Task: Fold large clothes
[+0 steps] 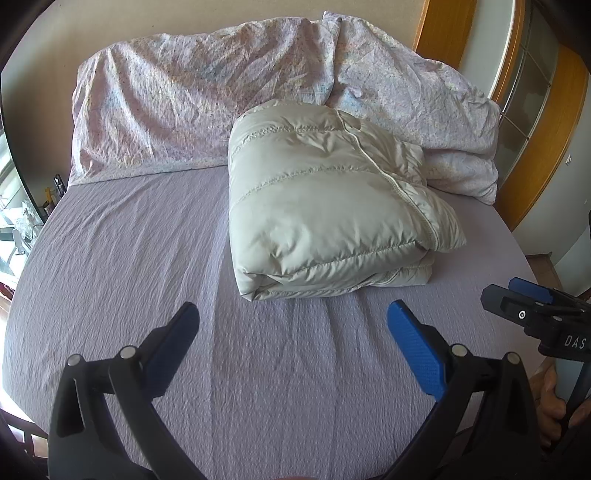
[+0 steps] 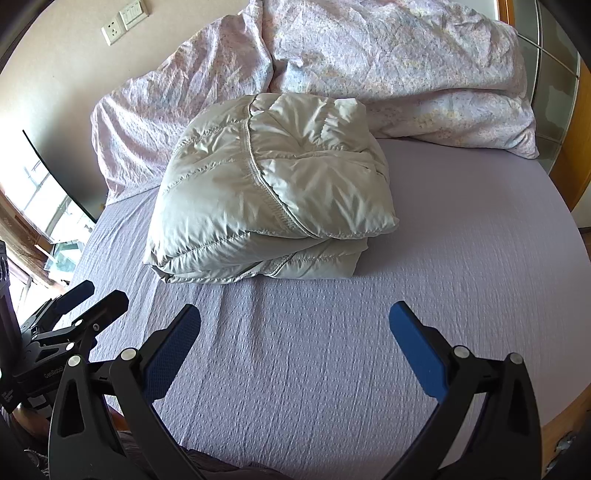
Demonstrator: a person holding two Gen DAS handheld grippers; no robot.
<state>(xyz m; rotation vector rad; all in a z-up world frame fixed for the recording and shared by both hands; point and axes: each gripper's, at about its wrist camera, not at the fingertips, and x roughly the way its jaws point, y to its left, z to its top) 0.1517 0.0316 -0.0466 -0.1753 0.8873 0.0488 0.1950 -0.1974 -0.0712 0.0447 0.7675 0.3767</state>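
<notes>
A pale grey-beige puffer jacket [image 1: 325, 199] lies folded into a thick bundle on the lilac bed sheet [image 1: 129, 277]; it also shows in the right wrist view [image 2: 269, 192]. My left gripper [image 1: 293, 321] is open and empty, hovering over the sheet just in front of the bundle. My right gripper [image 2: 295, 323] is open and empty too, in front of the bundle and apart from it. The right gripper also shows at the right edge of the left wrist view [image 1: 524, 299], and the left gripper at the left edge of the right wrist view [image 2: 90, 299].
A crumpled floral duvet [image 1: 184, 107] is heaped along the head of the bed, with a pillow [image 2: 454, 122] behind the jacket. A wooden wardrobe [image 1: 532, 110] stands to the right. A window and clutter [image 1: 18, 221] lie left. Wall sockets [image 2: 123, 20] are above.
</notes>
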